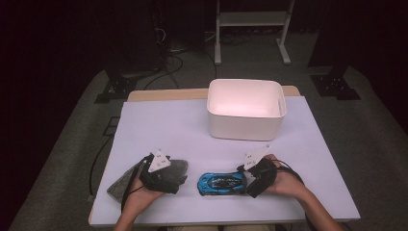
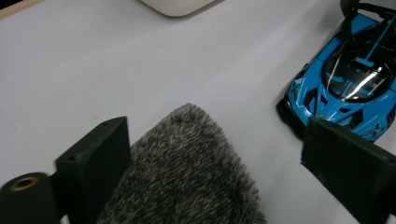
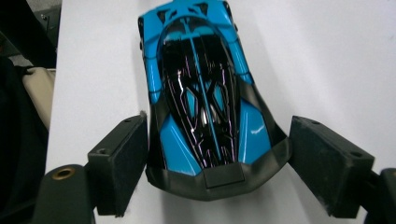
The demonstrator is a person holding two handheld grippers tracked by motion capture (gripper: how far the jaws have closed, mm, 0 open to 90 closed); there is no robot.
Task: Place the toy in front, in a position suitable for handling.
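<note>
The blue toy car point(image 1: 221, 183) lies in front of the white bin point(image 1: 245, 115), long axis left to right. The right gripper point(image 3: 217, 154) straddles its right end, jaws spread, nothing clamped. The left gripper point(image 2: 210, 168) gapes over a grey fuzzy cloth point(image 2: 187, 172) left of the car.

Worktop point(image 1: 159, 125) w/ wide bare stretch across the middle, between the near-edge items and the white bin point(image 1: 245, 115) at the far side; bin walls block the far centre-right. Near edge is crowded: grey fuzzy cloth point(image 2: 187, 172) at left, blue toy car point(image 1: 221, 183) just beside it, narrow bare strip between them. Bare room far left of bin.
</note>
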